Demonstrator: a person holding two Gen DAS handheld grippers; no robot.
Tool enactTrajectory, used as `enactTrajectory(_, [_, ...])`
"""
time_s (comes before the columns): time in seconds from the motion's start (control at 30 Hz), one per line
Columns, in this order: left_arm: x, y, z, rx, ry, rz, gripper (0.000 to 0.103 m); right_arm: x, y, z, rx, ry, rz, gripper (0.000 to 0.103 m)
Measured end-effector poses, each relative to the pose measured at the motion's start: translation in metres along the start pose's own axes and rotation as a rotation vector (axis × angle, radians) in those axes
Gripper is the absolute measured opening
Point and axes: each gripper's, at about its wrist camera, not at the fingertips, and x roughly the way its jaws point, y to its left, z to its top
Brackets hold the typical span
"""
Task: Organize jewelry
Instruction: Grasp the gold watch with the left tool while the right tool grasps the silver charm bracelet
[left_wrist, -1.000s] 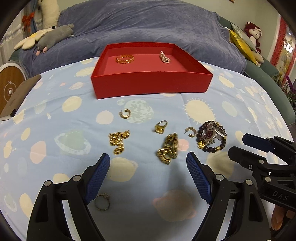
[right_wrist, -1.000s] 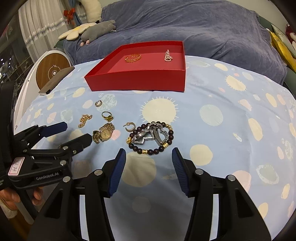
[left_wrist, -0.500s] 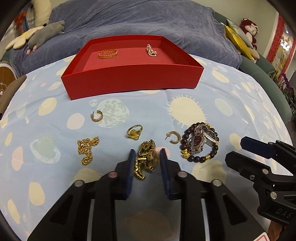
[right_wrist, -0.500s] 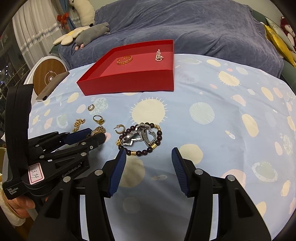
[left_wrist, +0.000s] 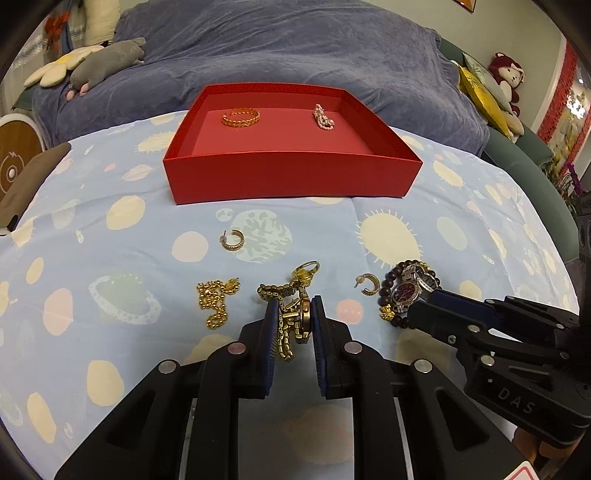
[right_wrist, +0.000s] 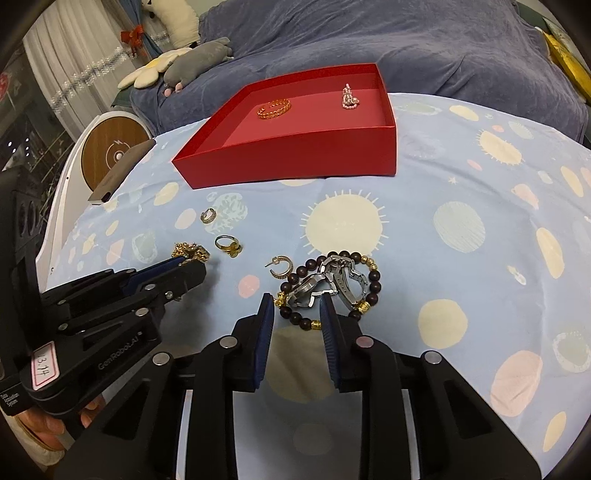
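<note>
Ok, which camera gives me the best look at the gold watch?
The left wrist view: the gold watch sits gripped between the left gripper fingers, dial and band visible. In the right wrist view that gripper hides the watch.

Grey plush toy (left_wrist: 107, 63) on blue sofa (left_wrist: 295, 48), planet-patterned cloth (right_wrist: 461, 192) below.
</note>
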Motion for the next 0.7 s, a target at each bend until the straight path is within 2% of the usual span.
enactTrajectory(0.17, [-0.004, 0.006, -0.002, -0.011, -0.002, 0.004, 0.014, 0.01, -0.006, 0.005, 0.051, 0.01, 0.009, 0.022])
enactTrajectory(0.3, [-0.013, 0.005, -0.002, 0.008, -0.036, 0.013, 0.013, 0.013, -0.005, 0.009, 0.061, 0.007, 0.007, 0.022])
enactTrajectory(0.37, [-0.017, 0.004, -0.002, 0.016, -0.045, 0.012, 0.013, 0.016, -0.004, 0.009, 0.057, 0.007, -0.005, 0.016])
enactTrajectory(0.5, [-0.012, 0.009, -0.002, -0.003, -0.023, 0.01, 0.013, 0.017, -0.004, 0.009, 0.051, 0.003, -0.012, 0.015])
enactTrajectory(0.53, [-0.011, 0.011, -0.002, -0.011, -0.017, 0.012, 0.013, 0.017, -0.003, 0.008, 0.049, 0.001, -0.015, 0.012])
enactTrajectory(0.6, [-0.008, 0.013, -0.003, -0.022, -0.004, 0.008, 0.013, 0.015, -0.003, 0.008, 0.044, -0.003, -0.021, 0.011])
enactTrajectory(0.7, [-0.004, 0.014, -0.007, -0.026, 0.017, 0.003, 0.021, 0.013, -0.002, 0.006, 0.032, -0.003, -0.026, 0.01])
